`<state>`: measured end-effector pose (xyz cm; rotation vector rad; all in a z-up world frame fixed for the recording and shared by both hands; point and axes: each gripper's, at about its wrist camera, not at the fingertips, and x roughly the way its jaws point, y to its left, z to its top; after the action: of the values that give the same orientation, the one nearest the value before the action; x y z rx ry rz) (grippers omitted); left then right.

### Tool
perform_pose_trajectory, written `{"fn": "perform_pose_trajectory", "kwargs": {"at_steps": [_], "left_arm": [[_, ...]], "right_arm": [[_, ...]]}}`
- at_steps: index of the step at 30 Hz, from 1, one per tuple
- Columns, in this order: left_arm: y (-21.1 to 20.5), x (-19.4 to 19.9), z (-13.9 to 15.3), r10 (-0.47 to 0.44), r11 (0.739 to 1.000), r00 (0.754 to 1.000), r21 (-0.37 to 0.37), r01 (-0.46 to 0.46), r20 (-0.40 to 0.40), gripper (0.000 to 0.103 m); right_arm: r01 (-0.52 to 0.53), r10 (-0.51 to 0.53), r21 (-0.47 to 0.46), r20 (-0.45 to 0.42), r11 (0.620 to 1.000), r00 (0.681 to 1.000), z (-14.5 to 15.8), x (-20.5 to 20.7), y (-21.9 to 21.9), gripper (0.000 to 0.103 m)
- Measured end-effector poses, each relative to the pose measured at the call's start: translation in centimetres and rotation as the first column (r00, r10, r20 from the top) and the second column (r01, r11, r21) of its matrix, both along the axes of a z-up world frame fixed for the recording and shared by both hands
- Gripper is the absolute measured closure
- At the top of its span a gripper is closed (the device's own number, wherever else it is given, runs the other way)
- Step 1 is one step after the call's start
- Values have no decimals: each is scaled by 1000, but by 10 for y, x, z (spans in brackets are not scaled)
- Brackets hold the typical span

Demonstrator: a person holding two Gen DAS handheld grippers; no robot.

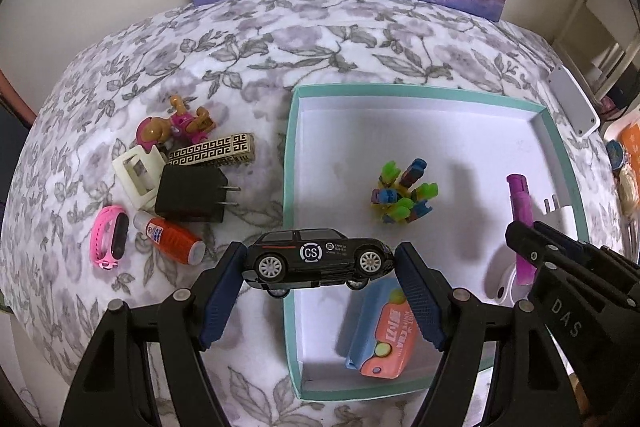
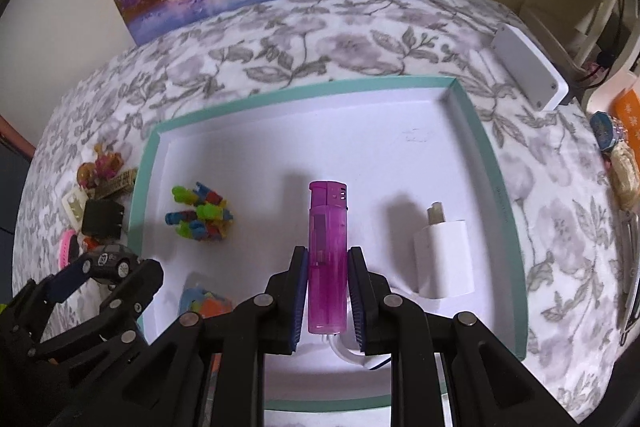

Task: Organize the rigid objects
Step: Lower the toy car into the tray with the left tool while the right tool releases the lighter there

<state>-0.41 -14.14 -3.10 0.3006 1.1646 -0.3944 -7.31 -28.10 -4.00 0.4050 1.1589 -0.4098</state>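
Observation:
My left gripper (image 1: pixel 320 259) is shut on a black toy car (image 1: pixel 318 259), held above the left rim of the teal-edged white box (image 1: pixel 289 163). My right gripper (image 2: pixel 328 267) is shut on a purple lighter (image 2: pixel 327 255), held over the box floor (image 2: pixel 380 155). In the box lie a cluster of coloured blocks (image 1: pixel 402 193), an orange and blue toy (image 1: pixel 384 335) and a white charger (image 2: pixel 442 263). The left gripper with the car shows in the right wrist view (image 2: pixel 108 261). The right gripper with the lighter shows in the left wrist view (image 1: pixel 524 239).
On the floral cloth left of the box lie a black plug adapter (image 1: pixel 192 193), an orange glue bottle (image 1: pixel 174 237), a pink watch (image 1: pixel 110 237), a cream clip (image 1: pixel 138 175), a patterned bar (image 1: pixel 212 149) and a toy dog (image 1: pixel 176 125). A white device (image 2: pixel 528 71) lies at the right.

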Motion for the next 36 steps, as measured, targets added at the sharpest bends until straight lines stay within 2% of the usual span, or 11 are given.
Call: {"fn": "perform_pose_trajectory", "kwargs": {"at_steps": [18, 25, 28, 30, 31, 34, 36], "left_arm": [[-6, -2, -7, -28, 999, 1000, 22, 28, -1, 26], [1, 2, 1, -10, 1000, 1000, -2, 10, 11, 26], [5, 5, 5, 1, 1000, 1000, -10, -1, 25, 26], [10, 8, 7, 19, 1000, 999, -20, -18, 30, 26], [13, 10, 8, 32, 999, 999, -25, -32, 32, 26], [24, 16, 10, 75, 997, 996, -36, -73, 38, 25], [31, 20, 10, 100, 994, 994, -38, -98, 40, 19]], "right_arm": [[-13, 14, 2, -20, 1000, 1000, -2, 3, 4, 81], [-7, 7, 1, -21, 1000, 1000, -1, 4, 5, 81], [-1, 1, -5, -18, 1000, 1000, 2, 3, 5, 70], [-1, 1, -18, -19, 1000, 1000, 4, 3, 6, 42], [-2, 1, -25, -17, 1000, 1000, 6, 3, 7, 38], [-16, 15, -54, -13, 998, 1000, 12, 4, 10, 36], [-21, 20, -69, -15, 997, 1000, 16, 4, 12, 31]]}}
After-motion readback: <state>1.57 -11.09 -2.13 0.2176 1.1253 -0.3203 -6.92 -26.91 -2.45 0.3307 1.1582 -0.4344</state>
